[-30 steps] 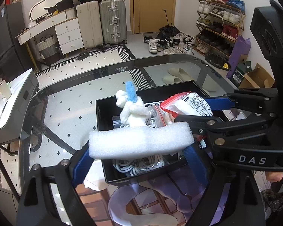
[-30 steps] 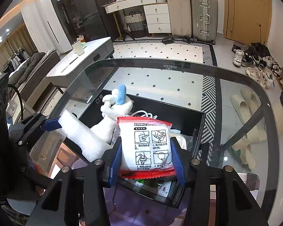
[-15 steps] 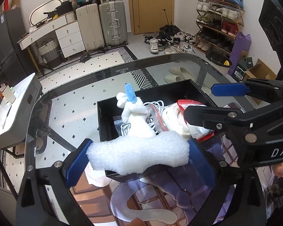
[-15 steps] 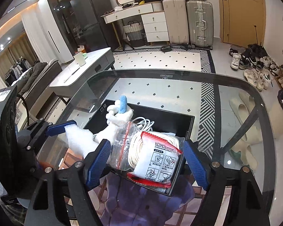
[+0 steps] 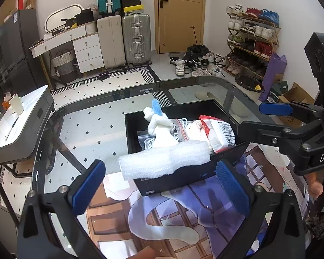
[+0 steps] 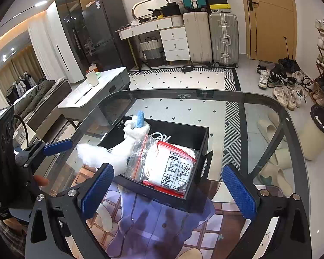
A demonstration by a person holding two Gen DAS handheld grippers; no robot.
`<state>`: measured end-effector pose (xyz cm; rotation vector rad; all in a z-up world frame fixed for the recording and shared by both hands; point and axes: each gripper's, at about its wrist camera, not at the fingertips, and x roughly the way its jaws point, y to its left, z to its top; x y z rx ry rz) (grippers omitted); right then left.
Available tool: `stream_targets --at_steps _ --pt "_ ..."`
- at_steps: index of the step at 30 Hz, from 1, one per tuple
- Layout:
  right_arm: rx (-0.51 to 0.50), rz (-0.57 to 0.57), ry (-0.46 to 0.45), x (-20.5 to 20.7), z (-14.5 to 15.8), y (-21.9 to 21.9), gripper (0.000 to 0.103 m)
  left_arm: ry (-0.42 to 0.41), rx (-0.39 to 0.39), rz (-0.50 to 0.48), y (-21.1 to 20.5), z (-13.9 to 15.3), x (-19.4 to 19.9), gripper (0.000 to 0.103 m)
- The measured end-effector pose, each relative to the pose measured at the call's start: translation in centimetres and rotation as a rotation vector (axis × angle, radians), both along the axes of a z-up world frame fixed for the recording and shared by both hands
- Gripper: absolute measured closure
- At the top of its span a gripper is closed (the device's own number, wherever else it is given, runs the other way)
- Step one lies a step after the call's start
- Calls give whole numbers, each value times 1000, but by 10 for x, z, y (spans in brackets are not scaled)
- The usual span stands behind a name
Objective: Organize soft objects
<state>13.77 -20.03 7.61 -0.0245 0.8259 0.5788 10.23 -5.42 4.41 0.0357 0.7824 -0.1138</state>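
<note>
A black box (image 5: 183, 177) (image 6: 183, 131) stands on the glass table. In it lie a red-and-white packet (image 5: 222, 131) (image 6: 172, 168), a clear zip bag of white cord (image 6: 144, 151) and a white plush toy with a blue tip (image 5: 157, 123) (image 6: 136, 127). A white foam piece (image 5: 164, 161) (image 6: 97, 154) rests across the box's near-left rim. My left gripper (image 5: 162, 185) is open and empty, just short of the foam. My right gripper (image 6: 168, 192) is open and empty, in front of the box; it also shows at right in the left wrist view (image 5: 276, 116).
The glass table's rim (image 6: 205, 92) curves behind the box. A printed purple mat (image 5: 194, 211) (image 6: 162, 220) lies under the box's near side. A grey side table (image 5: 15, 129) stands to the left. Suitcases and shoes stand across the room.
My left gripper opened and let go of the foam, which now lies on the box rim. My right gripper, open since half a second ago, pulled back from the packet in the box.
</note>
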Motion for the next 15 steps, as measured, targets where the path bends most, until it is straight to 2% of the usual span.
stream_targets --at_steps 5,15 --pt "0 4 -62 -15 1 3 1 -31 -34 22 13 -6 -13 0" --pt "25 9 -165 -35 -7 7 1 -101 -49 69 34 -17 -35 0"
